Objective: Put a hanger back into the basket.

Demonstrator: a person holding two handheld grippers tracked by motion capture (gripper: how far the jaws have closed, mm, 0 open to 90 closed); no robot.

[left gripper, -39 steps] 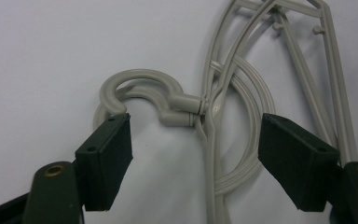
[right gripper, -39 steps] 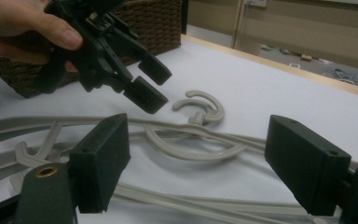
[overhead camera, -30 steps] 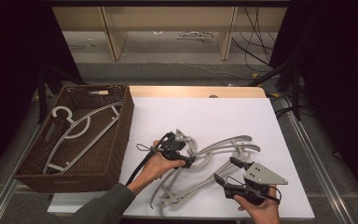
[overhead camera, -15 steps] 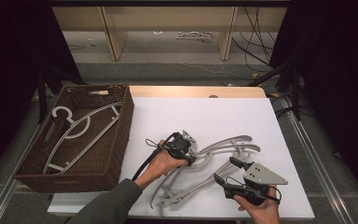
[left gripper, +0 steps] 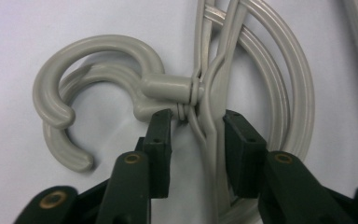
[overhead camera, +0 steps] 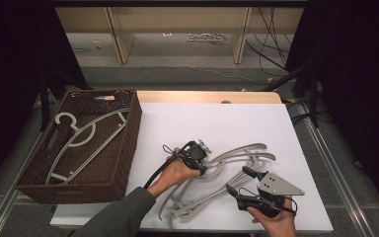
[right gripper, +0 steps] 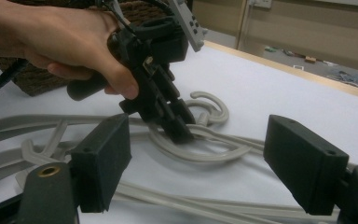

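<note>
White tabletop (overhead camera: 217, 118) carries a brown wicker basket (overhead camera: 128, 143) at its left edge and a tangle of grey plastic hangers (overhead camera: 237, 158) lying flat near the front.

No readable text, label or number on anything

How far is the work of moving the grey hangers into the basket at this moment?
Done: one hanger lies in the wicker basket. In hand: the left gripper has just been closing around the neck of the stacked hangers on the white table, pads not yet pressing. The right gripper waits open. Left: lifting those hangers into the basket.
</note>
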